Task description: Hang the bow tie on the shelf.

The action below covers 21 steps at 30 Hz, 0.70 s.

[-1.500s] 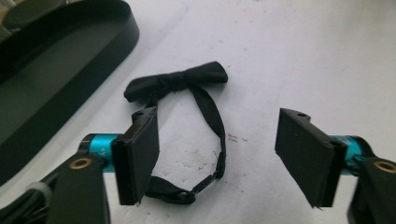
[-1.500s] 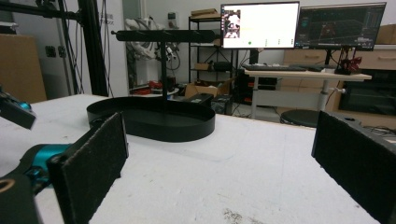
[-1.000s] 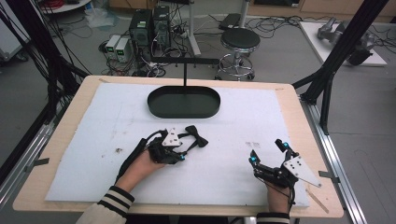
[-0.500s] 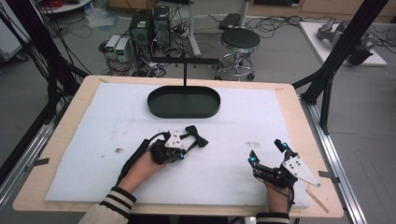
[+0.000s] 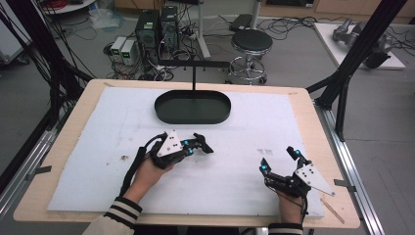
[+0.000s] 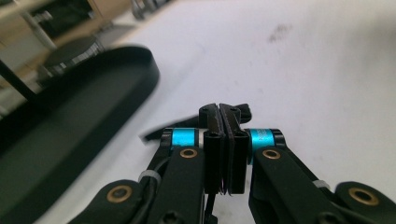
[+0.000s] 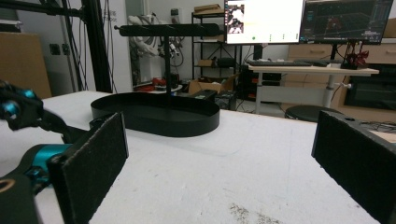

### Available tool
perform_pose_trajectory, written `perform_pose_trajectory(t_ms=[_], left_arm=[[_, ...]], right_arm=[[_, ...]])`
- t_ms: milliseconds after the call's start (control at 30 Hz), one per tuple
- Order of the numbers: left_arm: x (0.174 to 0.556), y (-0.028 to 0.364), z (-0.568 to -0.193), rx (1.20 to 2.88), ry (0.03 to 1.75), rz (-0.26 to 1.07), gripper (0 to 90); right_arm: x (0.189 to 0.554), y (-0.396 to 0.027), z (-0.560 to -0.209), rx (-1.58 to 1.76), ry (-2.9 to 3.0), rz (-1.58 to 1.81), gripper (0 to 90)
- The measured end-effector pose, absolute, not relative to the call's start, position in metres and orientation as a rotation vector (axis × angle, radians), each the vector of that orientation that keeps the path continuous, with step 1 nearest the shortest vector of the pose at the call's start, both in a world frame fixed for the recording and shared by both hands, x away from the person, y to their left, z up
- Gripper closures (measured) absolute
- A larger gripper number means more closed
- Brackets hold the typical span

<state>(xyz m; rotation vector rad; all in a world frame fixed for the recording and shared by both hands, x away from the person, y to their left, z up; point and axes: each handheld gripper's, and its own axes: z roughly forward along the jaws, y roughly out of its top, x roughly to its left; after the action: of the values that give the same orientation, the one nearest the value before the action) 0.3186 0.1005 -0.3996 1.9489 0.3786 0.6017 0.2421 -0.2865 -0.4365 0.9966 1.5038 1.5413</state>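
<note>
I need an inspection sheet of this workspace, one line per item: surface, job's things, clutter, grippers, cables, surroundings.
Surface: white mat on a wooden table, with small dark specks.
Job's things: black oval tray with an upright T-shaped stand; tray looks empty.
Clutter: nothing seen.
Grippers: left gripper jaws shut on nothing; right gripper jaws wide open, empty.
Cables: a black cable trails along the left hand.
Surroundings: stool, computer boxes on the floor, monitors on a desk.

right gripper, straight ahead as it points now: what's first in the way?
Probably the black tray: the right gripper, jaws wide open, has bare white mat ahead, then the tray's wall. Depth unclear; it may pass slightly right.
</note>
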Motion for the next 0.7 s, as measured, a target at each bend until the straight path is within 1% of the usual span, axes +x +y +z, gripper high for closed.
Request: perform_pose_trajectory(t_ms=[433,700], left_arm=[[0.316,0.127,-0.364,1.627,0.429,0.768,88.2],[0.329,0.145,-0.339,1.503,0.414,0.819,88.1]], right_arm=[[0.243,-0.286,-0.437,0.993,1.51,1.54,2.7],[0.243,-0.286,-0.438,0.993,1.514,1.538,2.7]])
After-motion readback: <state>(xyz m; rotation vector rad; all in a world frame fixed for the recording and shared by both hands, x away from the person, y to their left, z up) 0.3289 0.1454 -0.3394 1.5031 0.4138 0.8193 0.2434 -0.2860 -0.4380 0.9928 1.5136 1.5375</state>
